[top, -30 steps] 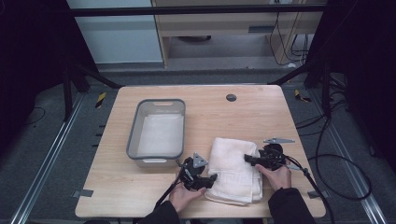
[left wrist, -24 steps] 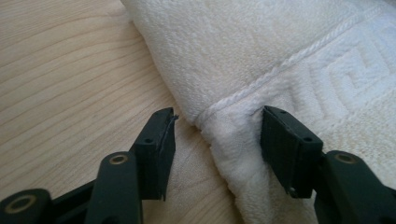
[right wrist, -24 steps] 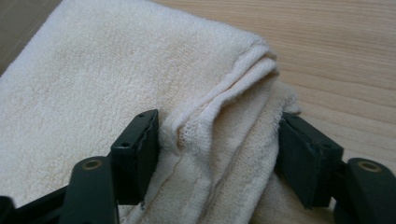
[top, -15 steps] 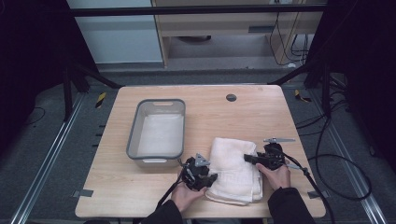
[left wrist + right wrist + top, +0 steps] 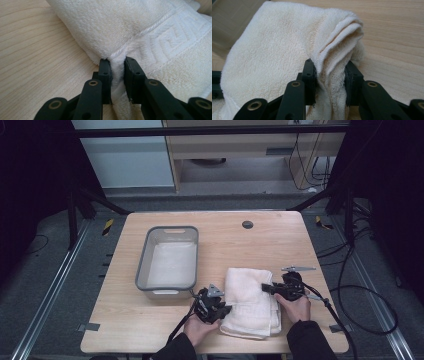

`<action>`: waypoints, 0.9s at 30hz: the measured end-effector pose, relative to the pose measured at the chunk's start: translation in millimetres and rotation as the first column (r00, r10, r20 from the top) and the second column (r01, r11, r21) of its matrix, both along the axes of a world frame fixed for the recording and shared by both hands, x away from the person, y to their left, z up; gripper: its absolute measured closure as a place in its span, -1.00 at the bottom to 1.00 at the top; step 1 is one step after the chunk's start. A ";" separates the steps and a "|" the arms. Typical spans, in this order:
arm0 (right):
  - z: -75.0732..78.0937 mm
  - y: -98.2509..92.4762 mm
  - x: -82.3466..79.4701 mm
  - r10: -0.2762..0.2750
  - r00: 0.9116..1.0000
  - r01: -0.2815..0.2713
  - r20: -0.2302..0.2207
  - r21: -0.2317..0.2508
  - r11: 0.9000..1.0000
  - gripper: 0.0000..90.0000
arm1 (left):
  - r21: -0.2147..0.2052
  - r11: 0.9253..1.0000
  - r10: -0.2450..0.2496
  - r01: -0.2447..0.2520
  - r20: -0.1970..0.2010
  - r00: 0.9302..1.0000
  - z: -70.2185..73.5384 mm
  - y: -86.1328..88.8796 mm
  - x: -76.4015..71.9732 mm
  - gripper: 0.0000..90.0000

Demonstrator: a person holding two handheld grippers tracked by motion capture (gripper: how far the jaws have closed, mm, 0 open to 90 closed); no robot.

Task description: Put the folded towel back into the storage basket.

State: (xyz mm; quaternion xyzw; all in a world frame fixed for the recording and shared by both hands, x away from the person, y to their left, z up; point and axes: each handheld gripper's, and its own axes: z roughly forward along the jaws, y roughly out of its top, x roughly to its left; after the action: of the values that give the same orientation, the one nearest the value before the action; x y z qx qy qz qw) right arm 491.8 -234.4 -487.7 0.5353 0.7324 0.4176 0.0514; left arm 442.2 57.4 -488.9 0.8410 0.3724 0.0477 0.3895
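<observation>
A folded white towel (image 5: 250, 302) lies on the wooden table (image 5: 230, 245) near its front edge. My left gripper (image 5: 227, 310) has just been closing and is now shut on the towel's left edge; its pads pinch a ridge of cloth (image 5: 117, 67). On the towel's right edge, my right gripper (image 5: 265, 288) has likewise just closed, and it squeezes the folded layers (image 5: 330, 72) between its jaws. Both grippers (image 5: 117, 72) (image 5: 329, 82) sit low at table height, with a hand behind each.
A grey plastic bin (image 5: 169, 257) stands on the table to the left of the towel, with something white lying flat inside. A dark round hole (image 5: 247, 224) sits near the table's far edge. Cables trail off the right side.
Both grippers' jaws have closed onto the towel's edges. The hands and the towel have stayed in place.
</observation>
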 end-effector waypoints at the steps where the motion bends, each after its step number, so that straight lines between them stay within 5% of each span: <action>1: 1.9 0.2 -0.5 0.001 1.000 -0.001 0.004 0.000 1.000 0.51 | -0.004 1.000 -0.002 0.002 0.000 1.000 0.4 0.9 -0.4 0.71; 10: 22.7 1.9 -8.6 0.021 0.998 -0.022 0.065 0.023 0.999 0.52 | -0.056 0.998 -0.005 0.005 0.010 1.000 9.8 10.2 -6.1 0.73; 27: 58.7 6.9 -15.6 0.024 0.986 -0.034 0.167 0.059 0.998 0.52 | -0.113 0.994 0.008 0.003 0.100 0.995 46.3 24.5 -13.8 0.74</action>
State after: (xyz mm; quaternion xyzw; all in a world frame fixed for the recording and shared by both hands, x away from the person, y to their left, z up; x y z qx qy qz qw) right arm 476.3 -227.5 -429.0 0.4893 0.7199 0.4839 0.0896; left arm 428.4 81.9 -442.6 0.8137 0.3554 0.0690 0.4548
